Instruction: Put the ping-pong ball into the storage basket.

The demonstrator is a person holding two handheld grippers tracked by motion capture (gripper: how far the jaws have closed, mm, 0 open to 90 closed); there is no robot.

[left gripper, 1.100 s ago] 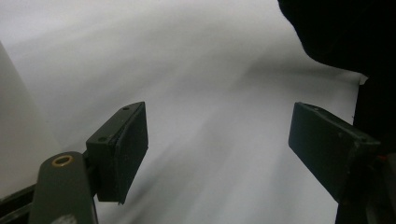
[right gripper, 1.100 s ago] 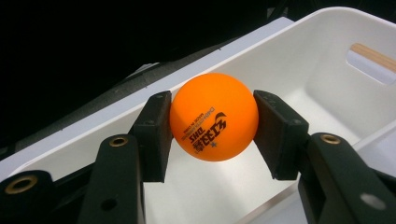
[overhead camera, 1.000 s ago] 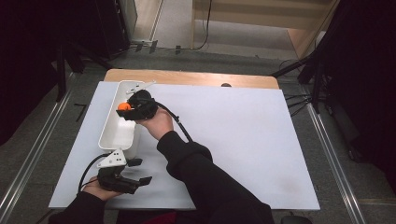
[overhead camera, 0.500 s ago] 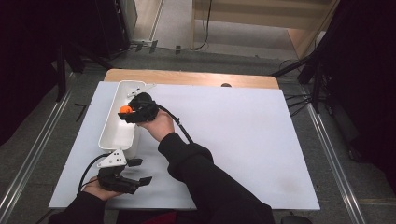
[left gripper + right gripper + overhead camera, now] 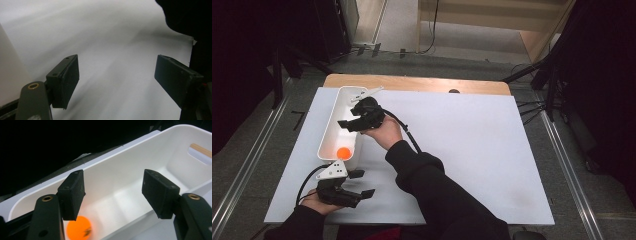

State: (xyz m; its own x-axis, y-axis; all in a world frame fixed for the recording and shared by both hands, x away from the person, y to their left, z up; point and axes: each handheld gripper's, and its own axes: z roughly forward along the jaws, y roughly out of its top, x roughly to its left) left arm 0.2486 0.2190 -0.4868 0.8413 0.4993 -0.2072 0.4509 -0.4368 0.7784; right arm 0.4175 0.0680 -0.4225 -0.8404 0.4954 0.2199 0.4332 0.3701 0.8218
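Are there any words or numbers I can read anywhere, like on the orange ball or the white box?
No text can be read anywhere.
Small round orange ball: it carries a dark printed mark, too blurred to read.
Long white plastic bin: plain, no label or number visible.
White sheet covering the table: blank.
Black two-jaw right gripper and black two-jaw left gripper: no lettering visible on either.

Right gripper [image 5: 349,123] jaws just opening, left gripper [image 5: 362,184] jaws apart
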